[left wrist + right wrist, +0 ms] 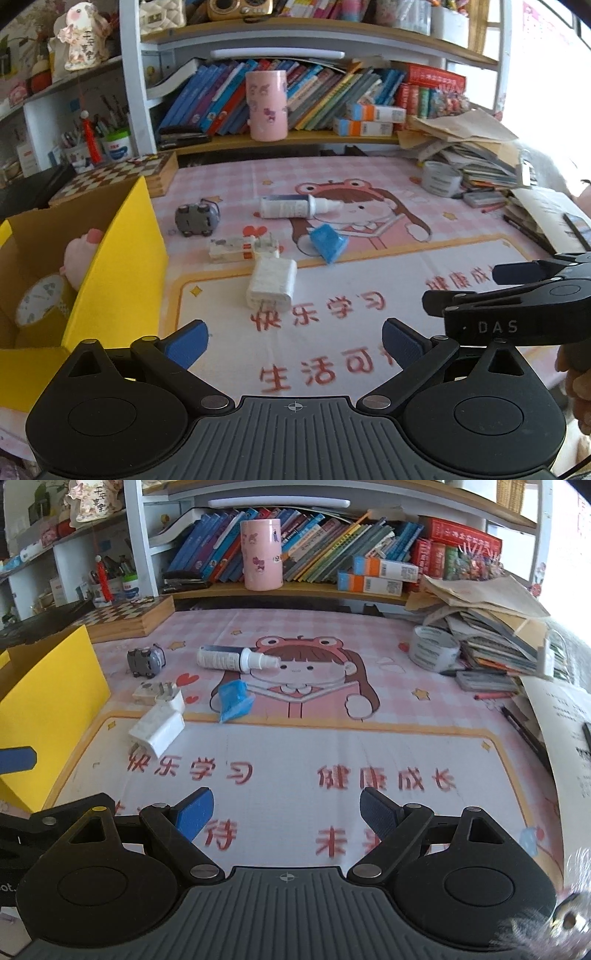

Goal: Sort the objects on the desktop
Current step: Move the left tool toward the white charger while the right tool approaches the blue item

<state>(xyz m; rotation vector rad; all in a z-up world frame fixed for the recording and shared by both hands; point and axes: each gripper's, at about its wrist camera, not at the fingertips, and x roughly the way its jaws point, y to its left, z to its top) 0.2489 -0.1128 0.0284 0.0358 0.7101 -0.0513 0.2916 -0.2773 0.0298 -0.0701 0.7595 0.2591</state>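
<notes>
On the pink desk mat lie a white charger plug [272, 284] [157, 730], a smaller white plug on a flat box [242, 249] [159, 694], a grey toy car [197, 219] [145, 660], a white spray bottle [295, 206] [236, 658] and a blue packet [328, 242] [233, 698]. A yellow cardboard box [122, 258] [48, 686] at the left holds a pink plush [79, 254] and a clock [38, 301]. My left gripper [293, 345] is open and empty above the mat's near edge. My right gripper [286, 812] is open and empty; it also shows in the left wrist view [491, 291].
A shelf of books [295, 96] with a pink tin [266, 105] runs along the back. A chessboard box [118, 177] stands back left. A tape roll [441, 178] [434, 648] and a paper pile [476, 147] [491, 620] fill the right side.
</notes>
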